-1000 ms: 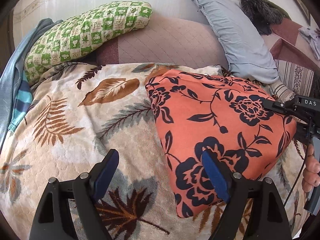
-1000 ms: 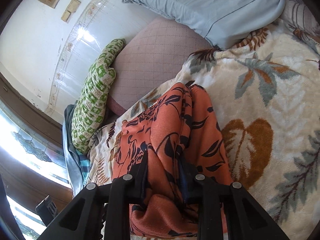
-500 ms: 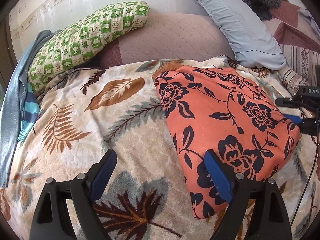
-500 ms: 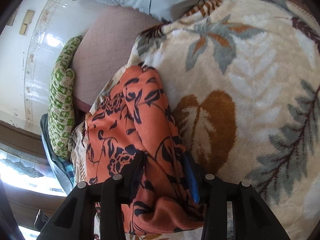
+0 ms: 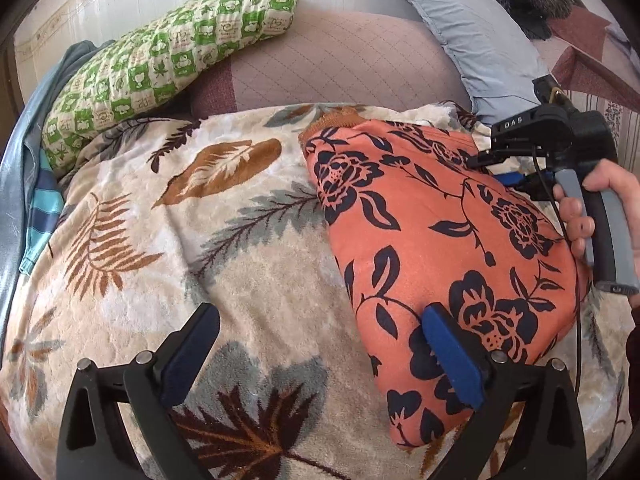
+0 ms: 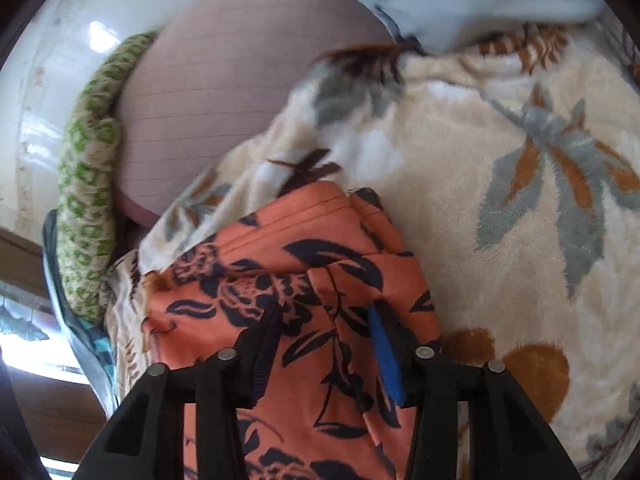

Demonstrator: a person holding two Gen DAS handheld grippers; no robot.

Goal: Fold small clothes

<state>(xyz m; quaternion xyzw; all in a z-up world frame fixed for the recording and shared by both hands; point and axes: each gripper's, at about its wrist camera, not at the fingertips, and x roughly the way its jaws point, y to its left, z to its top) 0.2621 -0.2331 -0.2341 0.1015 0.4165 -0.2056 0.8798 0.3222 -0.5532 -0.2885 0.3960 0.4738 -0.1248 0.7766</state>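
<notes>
An orange garment with dark blue flowers lies folded on the leaf-patterned blanket. My left gripper hovers low over the garment's near left corner. Its jaws are opening wide, with the right finger above the cloth and nothing gripped. A hand holds my right gripper at the garment's far right edge. In the right wrist view the right gripper straddles a raised fold of the orange garment. Its jaws are closing, and the blue pad's face still shows.
A green checked pillow, a mauve quilted cushion and a pale blue pillow line the wall at the back. Blue and striped clothes lie along the left edge. Bare blanket spreads to the garment's right.
My right gripper let its grip loosen and slid along the garment's right edge toward the far end. The left gripper's jaws spread a little wider. The garment lies flatter.
</notes>
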